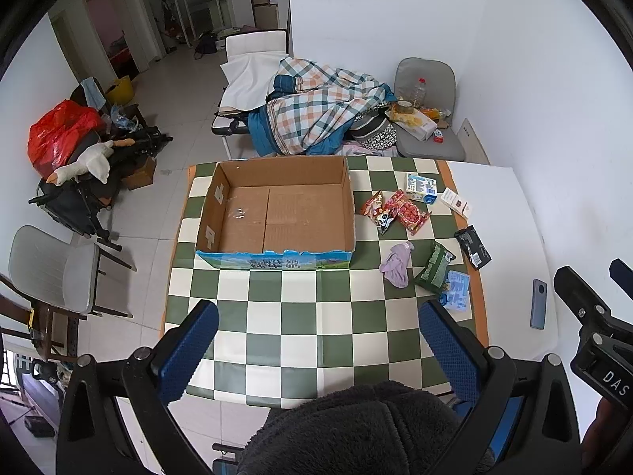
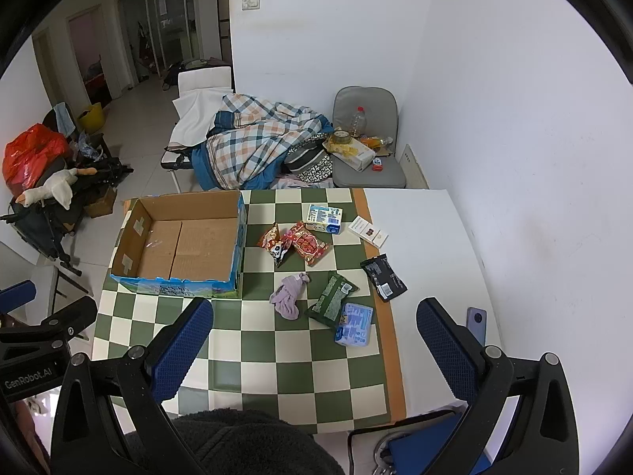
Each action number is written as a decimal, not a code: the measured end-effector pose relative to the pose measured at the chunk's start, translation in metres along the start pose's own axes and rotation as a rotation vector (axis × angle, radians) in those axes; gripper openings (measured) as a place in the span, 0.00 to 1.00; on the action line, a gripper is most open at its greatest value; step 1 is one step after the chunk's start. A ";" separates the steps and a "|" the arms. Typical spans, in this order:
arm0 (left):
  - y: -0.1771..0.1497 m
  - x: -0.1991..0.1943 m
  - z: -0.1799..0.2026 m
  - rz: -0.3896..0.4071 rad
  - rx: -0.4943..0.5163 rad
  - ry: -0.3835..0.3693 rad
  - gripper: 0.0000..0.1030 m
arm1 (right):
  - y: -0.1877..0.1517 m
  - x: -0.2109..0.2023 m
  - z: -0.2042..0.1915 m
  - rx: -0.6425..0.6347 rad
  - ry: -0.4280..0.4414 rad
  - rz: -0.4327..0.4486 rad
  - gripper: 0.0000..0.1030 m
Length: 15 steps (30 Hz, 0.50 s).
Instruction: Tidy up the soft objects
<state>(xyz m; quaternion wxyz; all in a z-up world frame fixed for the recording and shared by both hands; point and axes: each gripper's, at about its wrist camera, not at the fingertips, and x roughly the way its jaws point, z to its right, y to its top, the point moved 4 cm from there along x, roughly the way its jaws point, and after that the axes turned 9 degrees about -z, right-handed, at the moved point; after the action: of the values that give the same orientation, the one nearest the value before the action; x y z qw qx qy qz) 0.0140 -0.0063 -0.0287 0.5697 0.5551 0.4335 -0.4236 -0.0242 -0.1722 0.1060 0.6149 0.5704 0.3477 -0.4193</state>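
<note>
An open, empty cardboard box (image 1: 277,213) (image 2: 186,245) sits on the green-and-white checked cloth (image 1: 300,316) (image 2: 277,356). To its right lie a crumpled lilac cloth (image 1: 397,263) (image 2: 289,295), red snack packets (image 1: 399,209) (image 2: 300,243), a green packet (image 1: 434,266) (image 2: 332,301), a blue tissue pack (image 1: 457,289) (image 2: 355,324), a black packet (image 1: 473,246) (image 2: 383,277) and small cartons (image 1: 421,187) (image 2: 324,217). My left gripper (image 1: 318,350) is open above the cloth's near part. My right gripper (image 2: 314,348) is open, near the tissue pack. Both hold nothing.
A phone (image 1: 539,303) (image 2: 476,324) lies on the bare white table (image 1: 502,213) at the right. A grey chair (image 1: 429,111) with a bottle and a bed with a plaid quilt (image 1: 316,107) stand behind the table. Another chair (image 1: 55,273) stands left. Dark fleece (image 1: 356,431) fills the bottom.
</note>
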 end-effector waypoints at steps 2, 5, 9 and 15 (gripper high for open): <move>0.000 0.000 0.000 -0.001 0.000 0.000 1.00 | 0.000 0.000 0.000 0.001 -0.001 0.001 1.00; -0.001 0.000 0.000 0.000 -0.002 0.001 1.00 | 0.003 0.000 -0.002 -0.001 0.000 0.001 1.00; -0.001 0.000 0.000 0.002 0.001 0.001 1.00 | 0.002 0.000 -0.002 -0.002 -0.002 0.003 1.00; -0.003 -0.001 0.000 0.001 -0.005 -0.001 1.00 | 0.006 0.000 -0.002 -0.003 -0.002 0.003 1.00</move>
<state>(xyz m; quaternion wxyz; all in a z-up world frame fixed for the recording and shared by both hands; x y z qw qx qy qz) 0.0111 -0.0064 -0.0290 0.5715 0.5538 0.4337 -0.4226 -0.0186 -0.1698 0.1087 0.6165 0.5697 0.3470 -0.4184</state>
